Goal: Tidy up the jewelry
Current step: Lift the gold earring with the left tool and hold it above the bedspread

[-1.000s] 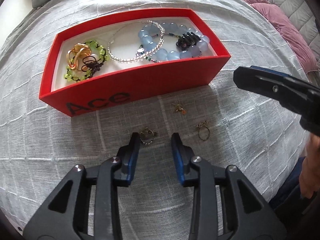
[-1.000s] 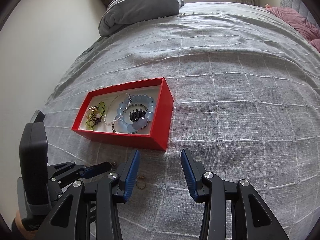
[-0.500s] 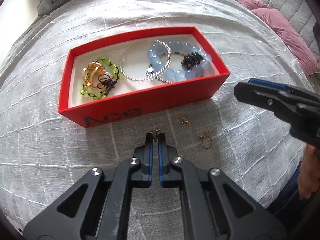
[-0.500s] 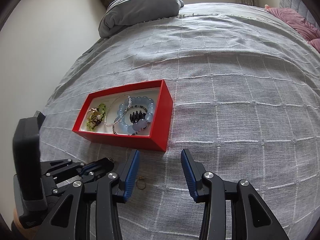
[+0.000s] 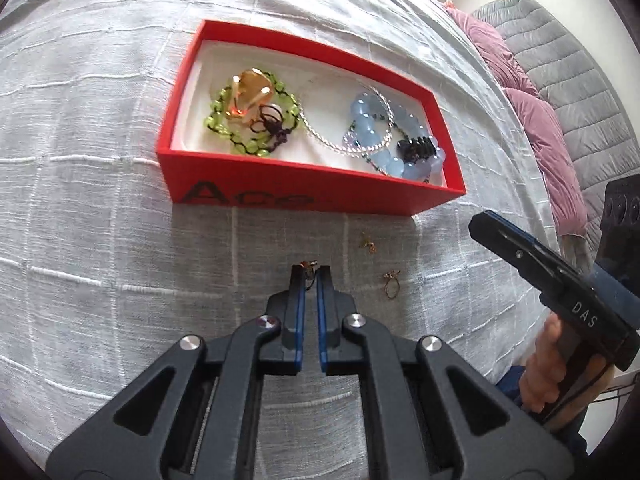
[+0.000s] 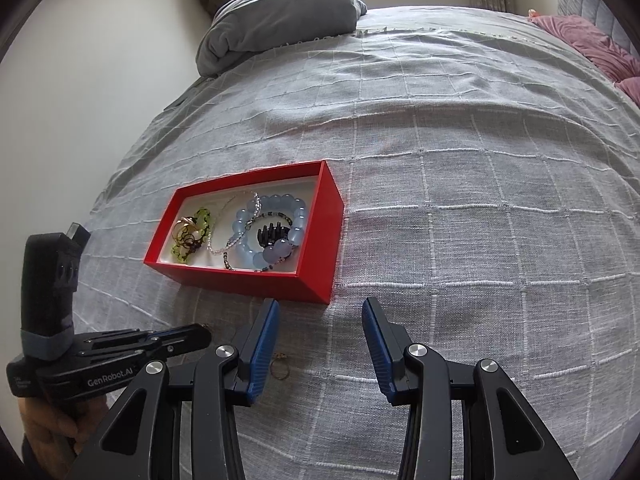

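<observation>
2 small pieces are left loose on the bed (image 5: 100, 240) in front of the red box (image 5: 320, 196): a tiny gold earring (image 5: 368, 242) close to the box's front wall and a ring-shaped earring (image 5: 390, 286) a little nearer to you. A second ago your left gripper (image 5: 310, 276) stood wide open around a third small piece; now its jaws have come together on that small earring (image 5: 308, 266), which shows as a glint of metal just past the tips, and the gripper has risen and swung so the box sits squarely ahead. That means the pick looks made and the carry to the box is the step in hand.

Your right gripper (image 6: 320, 344) hangs wide open and holds nothing, near the box's front right corner, as it did before.

Inside the box lie the green bead bracelet (image 5: 248, 120), a silver chain (image 5: 344, 136), the blue bead bracelet (image 5: 400, 148) and a black hair clip (image 5: 416, 148). The pinch on so small a piece looks thin, so move gently over the front wall before you release.
</observation>
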